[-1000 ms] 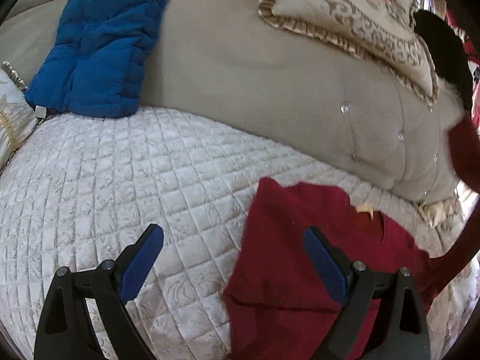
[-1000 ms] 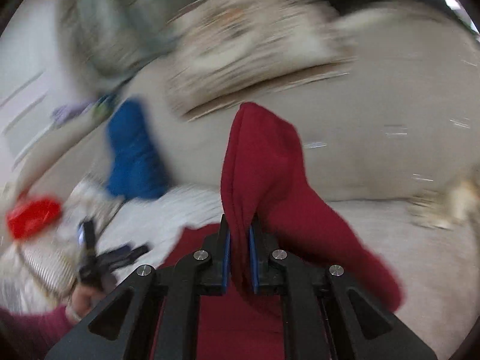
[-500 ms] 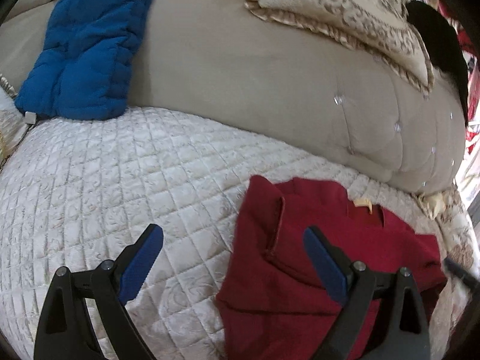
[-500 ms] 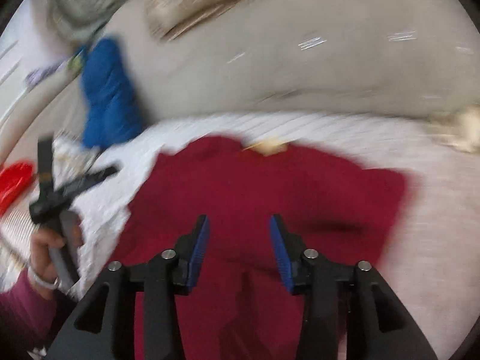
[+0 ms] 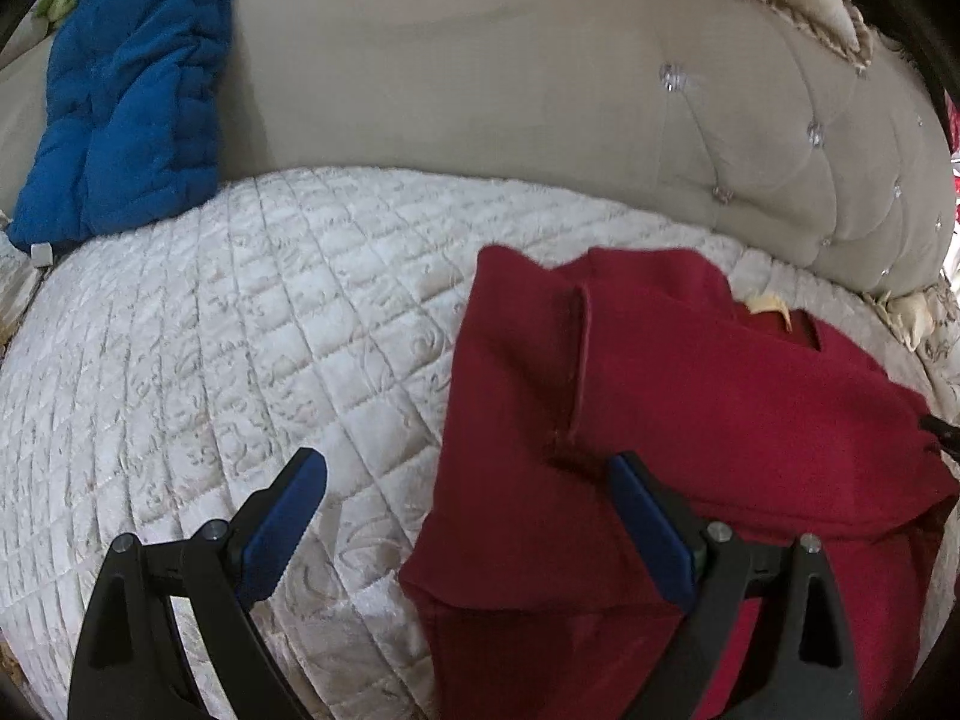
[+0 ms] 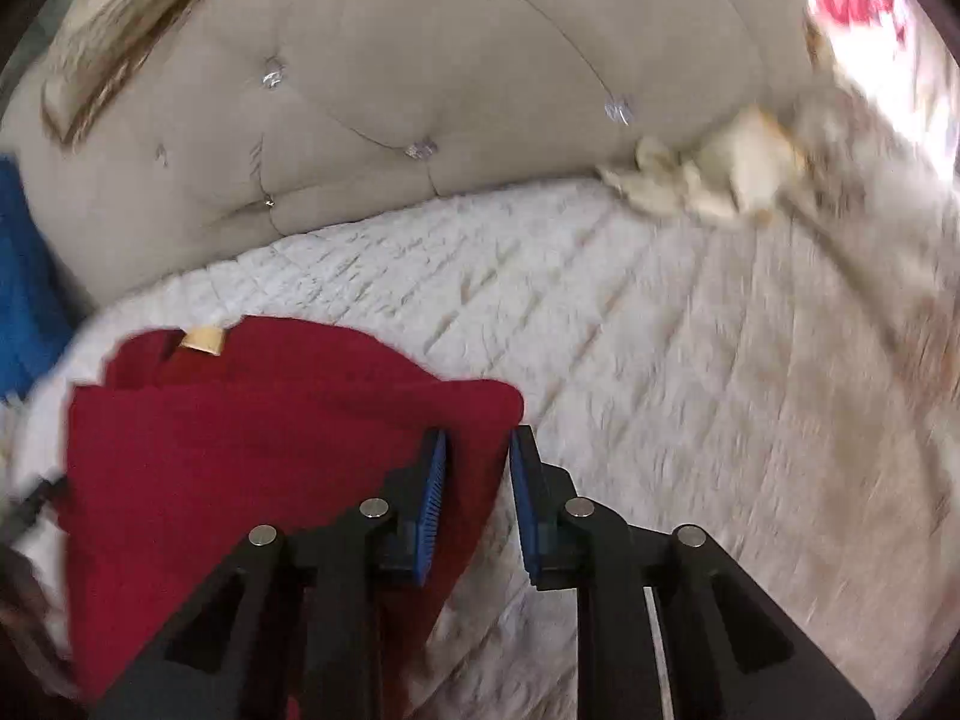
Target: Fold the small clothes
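Meanwhile, I am closing my right gripper (image 6: 477, 459) on the red shirt's (image 6: 252, 420) right edge, my left gripper (image 5: 465, 495) gaping wide over the quilted bedspread (image 5: 210, 330).

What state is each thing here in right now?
Red top: flat on the quilt, one side folded inward.
Left tool: open, empty.
Right tool: just closed, pinching the top's edge.
Blue padded jacket: slumped against the backrest.
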Demonstrator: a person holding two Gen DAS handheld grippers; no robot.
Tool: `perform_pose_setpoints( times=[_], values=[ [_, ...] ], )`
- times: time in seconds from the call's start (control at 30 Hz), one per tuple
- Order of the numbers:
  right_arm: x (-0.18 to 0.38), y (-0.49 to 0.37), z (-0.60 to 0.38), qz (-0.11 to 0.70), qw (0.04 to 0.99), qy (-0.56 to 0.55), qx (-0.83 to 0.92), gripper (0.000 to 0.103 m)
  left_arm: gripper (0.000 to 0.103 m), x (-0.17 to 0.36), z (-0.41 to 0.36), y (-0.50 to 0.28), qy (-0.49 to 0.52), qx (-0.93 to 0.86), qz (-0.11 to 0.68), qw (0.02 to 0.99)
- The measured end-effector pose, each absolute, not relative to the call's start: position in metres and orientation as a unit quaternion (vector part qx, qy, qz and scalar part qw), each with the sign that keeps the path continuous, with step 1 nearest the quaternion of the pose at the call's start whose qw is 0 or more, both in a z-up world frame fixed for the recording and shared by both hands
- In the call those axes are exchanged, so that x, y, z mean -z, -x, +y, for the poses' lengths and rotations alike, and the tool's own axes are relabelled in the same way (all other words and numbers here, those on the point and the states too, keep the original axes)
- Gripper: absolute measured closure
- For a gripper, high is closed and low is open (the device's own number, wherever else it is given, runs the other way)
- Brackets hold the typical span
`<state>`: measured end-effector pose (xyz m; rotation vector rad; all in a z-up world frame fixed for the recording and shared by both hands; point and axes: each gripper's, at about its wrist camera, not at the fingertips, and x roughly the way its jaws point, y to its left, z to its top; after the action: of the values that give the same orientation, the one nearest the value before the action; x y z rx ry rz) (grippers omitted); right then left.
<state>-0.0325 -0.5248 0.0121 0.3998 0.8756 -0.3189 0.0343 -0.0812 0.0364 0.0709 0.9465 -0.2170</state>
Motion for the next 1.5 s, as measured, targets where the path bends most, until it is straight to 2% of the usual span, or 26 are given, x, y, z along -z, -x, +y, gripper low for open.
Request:
perform_pose_setpoints(
  times=[0.07, 0.17, 0.23, 0.33, 0.43, 0.5, 0.57, 0.73, 0.83, 1.03, 1.1, 1.23, 1.4, 1.5],
  values=[
    [-0.026, 0.053, -0.521, 0.397, 0.886, -0.2, 0.13, 0.097, 0.006, -0.035, -0.081, -0.034, -0.032, 0.106, 0.459, 0.881],
    [-0.041, 0.074, -0.5, 0.381, 0.901, -0.198, 0.071, 0.096, 0.006, -0.035, -0.082, -0.033, -0.032, 0.105, 0.458, 0.882],
    [-0.037, 0.076, -0.484, 0.4, 0.896, -0.189, 0.038, 0.097, 0.006, -0.037, -0.083, -0.032, -0.034, 0.103, 0.457, 0.883],
    [-0.01, 0.082, -0.454, 0.476, 0.872, -0.097, 0.064, 0.099, 0.006, -0.042, -0.078, -0.03, -0.025, 0.1, 0.453, 0.886],
    [-0.007, 0.1, -0.447, 0.47, 0.877, -0.068, 0.073, 0.099, 0.006, -0.05, -0.07, -0.031, -0.005, 0.1, 0.446, 0.889],
    [-0.02, 0.106, -0.456, 0.456, 0.882, -0.1, 0.064, 0.095, 0.006, -0.054, -0.065, -0.032, 0.011, 0.101, 0.443, 0.891],
    [-0.031, 0.106, -0.467, 0.428, 0.891, -0.133, 0.07, 0.087, 0.006, -0.058, -0.061, -0.034, 0.025, 0.103, 0.441, 0.891],
    [-0.056, 0.072, -0.441, 0.392, 0.906, -0.159, 0.018, 0.086, 0.006, -0.062, -0.054, -0.039, 0.007, 0.071, 0.444, 0.893],
    [-0.063, 0.027, -0.365, 0.388, 0.914, -0.1, -0.061, 0.086, 0.006, -0.069, -0.039, -0.044, 0.016, 0.052, 0.441, 0.896],
    [-0.026, -0.05, -0.261, 0.41, 0.901, -0.004, -0.145, 0.087, 0.006, -0.07, -0.006, -0.052, 0.052, 0.023, 0.449, 0.892],
    [-0.011, -0.065, -0.241, 0.424, 0.894, 0.026, -0.143, 0.087, 0.006, -0.07, -0.003, -0.053, 0.063, 0.027, 0.451, 0.89],
    [0.005, -0.073, -0.241, 0.428, 0.893, 0.036, -0.131, 0.103, 0.006, -0.074, -0.003, -0.05, 0.059, 0.034, 0.445, 0.893],
    [-0.032, -0.042, -0.257, 0.383, 0.91, -0.033, -0.154, 0.103, 0.006, -0.083, -0.001, -0.045, 0.073, 0.039, 0.431, 0.898],
    [-0.024, -0.035, -0.253, 0.397, 0.897, -0.067, -0.184, 0.103, 0.006, -0.084, -0.003, -0.045, 0.078, 0.045, 0.428, 0.899]
  ],
)
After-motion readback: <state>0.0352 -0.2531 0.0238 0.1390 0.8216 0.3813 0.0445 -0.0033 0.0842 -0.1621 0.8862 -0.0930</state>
